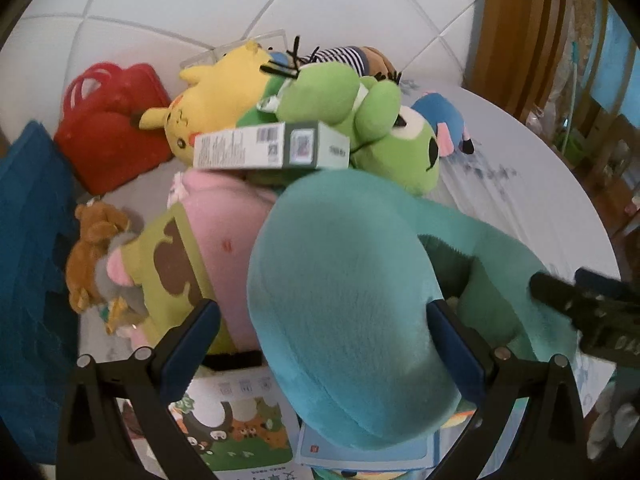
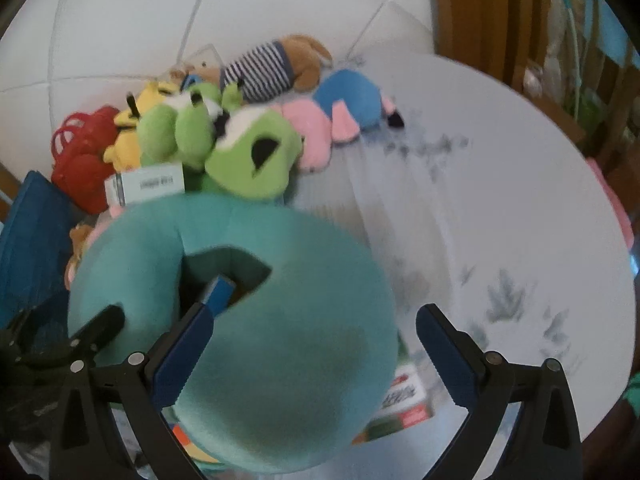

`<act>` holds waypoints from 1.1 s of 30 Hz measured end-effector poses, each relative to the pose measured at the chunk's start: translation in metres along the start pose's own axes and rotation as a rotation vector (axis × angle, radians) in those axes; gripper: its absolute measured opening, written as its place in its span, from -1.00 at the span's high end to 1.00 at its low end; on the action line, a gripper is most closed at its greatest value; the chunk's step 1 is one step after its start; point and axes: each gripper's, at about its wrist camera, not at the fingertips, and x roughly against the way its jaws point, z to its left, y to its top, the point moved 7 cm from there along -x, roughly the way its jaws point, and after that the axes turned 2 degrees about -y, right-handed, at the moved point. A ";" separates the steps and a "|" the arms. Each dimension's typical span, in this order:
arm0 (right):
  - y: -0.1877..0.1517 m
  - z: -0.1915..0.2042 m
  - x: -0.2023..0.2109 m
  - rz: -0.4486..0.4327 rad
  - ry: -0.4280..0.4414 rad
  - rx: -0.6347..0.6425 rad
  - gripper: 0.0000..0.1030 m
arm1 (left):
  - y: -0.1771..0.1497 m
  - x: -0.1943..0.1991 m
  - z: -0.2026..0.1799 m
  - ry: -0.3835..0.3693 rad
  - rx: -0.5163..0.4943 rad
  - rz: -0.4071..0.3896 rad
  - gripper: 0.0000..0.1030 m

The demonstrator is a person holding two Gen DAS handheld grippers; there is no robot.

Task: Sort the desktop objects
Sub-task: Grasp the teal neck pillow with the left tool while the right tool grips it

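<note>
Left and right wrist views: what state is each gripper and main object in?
Left gripper: open, fingers straddling one arm of the pillow.
Right gripper: open, holding nothing.
Teal U-shaped plush neck pillow: lying atop children's books.
Pale green cardboard box: lying flat atop the toy pile.
Green plush frog: lying on its side.

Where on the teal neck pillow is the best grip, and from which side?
On one rounded arm of the teal neck pillow, one finger in the central hollow, one outside, coming from above. The U shape makes each arm a soft roll. The left gripper already straddles one.
</note>
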 end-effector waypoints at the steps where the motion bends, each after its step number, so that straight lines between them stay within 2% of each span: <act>1: -0.006 0.001 -0.004 0.009 0.003 -0.006 -1.00 | -0.006 -0.001 0.001 0.000 -0.001 -0.004 -1.00; 5: -0.021 0.005 -0.009 0.015 0.036 -0.049 -1.00 | -0.023 -0.006 0.000 -0.014 -0.020 -0.003 -1.00; 12: -0.025 0.015 -0.014 0.001 -0.008 -0.061 -1.00 | -0.034 -0.022 -0.007 -0.056 -0.045 0.022 -1.00; 23: -0.010 0.007 -0.043 0.069 -0.016 -0.080 -1.00 | -0.017 -0.032 -0.017 -0.052 -0.064 0.017 -1.00; 33: 0.000 -0.011 -0.073 0.107 0.001 -0.091 -1.00 | -0.003 -0.052 -0.020 -0.067 -0.038 0.031 -1.00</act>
